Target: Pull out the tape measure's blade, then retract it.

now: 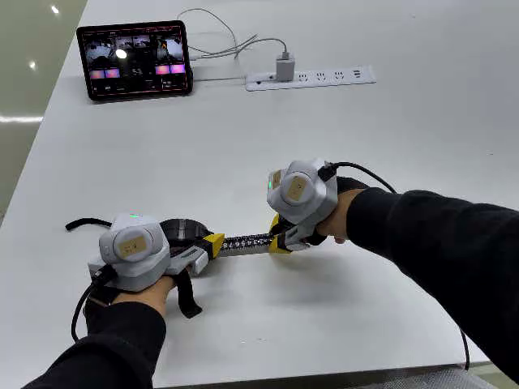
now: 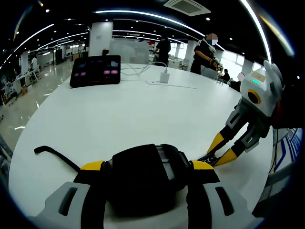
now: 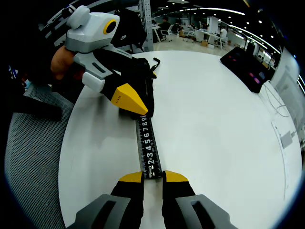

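Tape measure (image 1: 180, 232) gripped on a white table (image 1: 340, 162), with a short length of blade (image 1: 246, 241) out between two grippers.

Nearest, the black tape measure is clamped between the jaws of the left gripper (image 1: 207, 247). In the left gripper view the yellow tips are seen on either side of it, and a black strap (image 1: 81, 222) is seen lying on the table beside it. The blade, black with white numerals, is stretched straight and low over the table; whether it touches the surface cannot be told. Its free end is pinched between the closed jaws of the right gripper (image 1: 280, 241), as seen in the right gripper view. Farther back, a white charger (image 1: 285, 66) is plugged into a power strip (image 1: 332, 77), and to the left of it a tablet (image 1: 135, 59) is propped with its screen lit.
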`<state>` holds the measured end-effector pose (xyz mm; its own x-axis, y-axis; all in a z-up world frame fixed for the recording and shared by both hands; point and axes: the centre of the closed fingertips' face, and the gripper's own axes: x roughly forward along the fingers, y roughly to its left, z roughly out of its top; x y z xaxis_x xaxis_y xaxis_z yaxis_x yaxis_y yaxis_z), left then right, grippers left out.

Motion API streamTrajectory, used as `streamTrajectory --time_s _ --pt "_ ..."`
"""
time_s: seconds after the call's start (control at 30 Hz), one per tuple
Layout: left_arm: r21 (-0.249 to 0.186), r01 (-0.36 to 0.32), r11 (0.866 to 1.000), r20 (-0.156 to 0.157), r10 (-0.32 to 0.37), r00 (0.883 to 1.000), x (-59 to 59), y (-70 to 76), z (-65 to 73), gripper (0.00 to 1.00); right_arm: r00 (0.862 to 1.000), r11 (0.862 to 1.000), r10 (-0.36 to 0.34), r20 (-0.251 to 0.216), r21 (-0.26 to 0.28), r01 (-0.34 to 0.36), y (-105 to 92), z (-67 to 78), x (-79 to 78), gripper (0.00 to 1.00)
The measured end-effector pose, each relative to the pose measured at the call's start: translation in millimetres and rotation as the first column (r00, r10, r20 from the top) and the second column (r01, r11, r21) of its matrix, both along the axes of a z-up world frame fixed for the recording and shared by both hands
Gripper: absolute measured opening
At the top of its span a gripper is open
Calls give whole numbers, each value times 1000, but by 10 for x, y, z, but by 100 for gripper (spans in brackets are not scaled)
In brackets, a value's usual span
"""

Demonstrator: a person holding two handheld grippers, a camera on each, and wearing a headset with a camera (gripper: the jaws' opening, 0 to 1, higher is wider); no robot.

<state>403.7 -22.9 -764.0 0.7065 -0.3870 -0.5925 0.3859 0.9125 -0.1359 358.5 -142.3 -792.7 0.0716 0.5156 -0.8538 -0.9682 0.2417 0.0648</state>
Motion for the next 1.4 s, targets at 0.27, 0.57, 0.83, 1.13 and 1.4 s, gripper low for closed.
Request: streamTrajectory --time_s 0.27,0.57,0.83,1.13,1.4 --pt "-1 0 1000 -1 0 1000 -5 4 -4 64 1000 1000 -6 -7 1 6 14 3 -1 10" --pt "-2 1 1000 -1 -1 1000 -10 2 -2 64 1000 1000 -13 -10 10 13 33 4 -1 10" --pt "-3 0 1000 -1 0 1000 -5 1 -3 64 1000 1000 -15 -10 15 15 57 4 8 10" --pt "-6 3 1000 -6 -3 1000 -6 -2 -1 64 1000 1000 -21 -11 21 21 94 1 24 10" --pt "-5 3 1000 -5 -3 1000 -4 4 -4 64 1000 999 -22 -10 24 22 125 1 20 10"
